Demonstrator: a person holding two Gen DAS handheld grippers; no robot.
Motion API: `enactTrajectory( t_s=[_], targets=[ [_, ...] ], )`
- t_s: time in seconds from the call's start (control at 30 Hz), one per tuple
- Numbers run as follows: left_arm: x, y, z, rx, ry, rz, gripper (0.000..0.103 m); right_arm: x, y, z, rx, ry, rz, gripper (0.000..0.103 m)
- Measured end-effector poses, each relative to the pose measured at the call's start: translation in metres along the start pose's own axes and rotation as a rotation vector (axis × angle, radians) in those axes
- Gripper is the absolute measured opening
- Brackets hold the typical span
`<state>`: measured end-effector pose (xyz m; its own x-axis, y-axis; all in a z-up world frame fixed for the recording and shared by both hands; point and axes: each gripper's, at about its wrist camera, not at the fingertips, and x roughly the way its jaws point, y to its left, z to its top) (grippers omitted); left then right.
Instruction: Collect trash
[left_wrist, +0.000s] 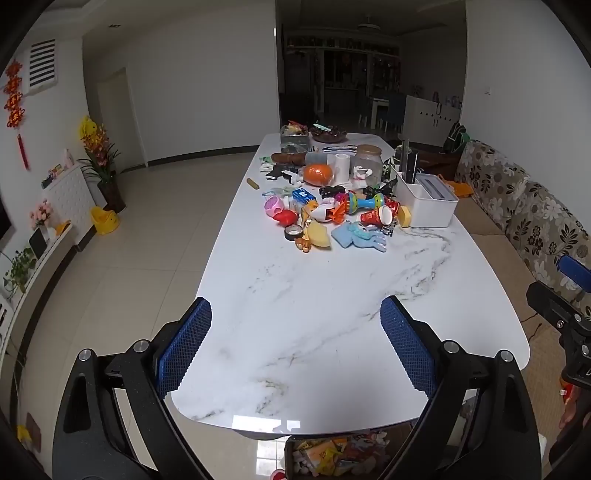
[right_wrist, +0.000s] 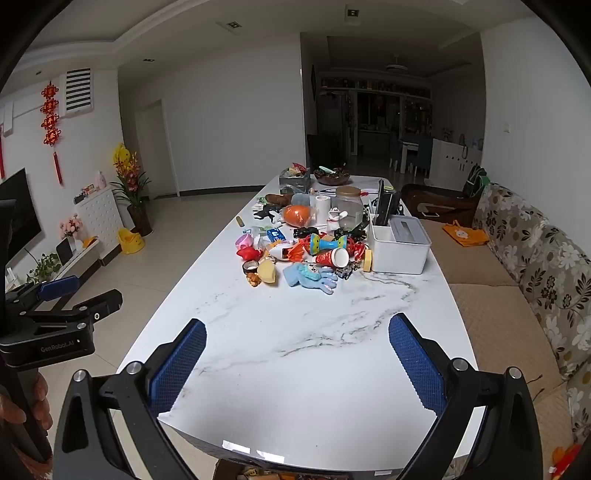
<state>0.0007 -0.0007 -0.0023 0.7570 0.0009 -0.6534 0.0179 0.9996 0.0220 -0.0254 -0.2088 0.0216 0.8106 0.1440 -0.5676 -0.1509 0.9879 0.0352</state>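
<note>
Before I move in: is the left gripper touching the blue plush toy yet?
Apart. In the left wrist view, the open left gripper hangs over the near table end, a wide stretch of bare marble separating it from the blue plush toy.

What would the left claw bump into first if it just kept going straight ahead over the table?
Probably bare marble table for a long stretch, then the toy pile; the blue plush toy and yellow piece lie nearest. The left gripper is open and empty. Its height above the table is unclear, so it might pass over them.
</note>
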Motion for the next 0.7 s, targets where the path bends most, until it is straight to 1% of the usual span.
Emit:
enactTrajectory(
  t_s=[0.5,0.53,0.7],
  targets=[
    [-0.0007,-0.0030,-0.0103,0.012,0.009,0.000,0.090,-0.0036,0.0000,0.0009,0.002,-0.001,0.003,0.098],
    [-0.0002,-0.0036,-0.0047,0.012,0.013,-0.001,0.090,-0.0036,0.0004,0.0011,0.000,0.000,0.002,0.098],
    [-0.0001,-0.0042,-0.0051,0.013,0.014,0.000,0.090,-0.0036,-0.0012,-0.0009,0.001,0.000,0.001,0.098]
  ],
)
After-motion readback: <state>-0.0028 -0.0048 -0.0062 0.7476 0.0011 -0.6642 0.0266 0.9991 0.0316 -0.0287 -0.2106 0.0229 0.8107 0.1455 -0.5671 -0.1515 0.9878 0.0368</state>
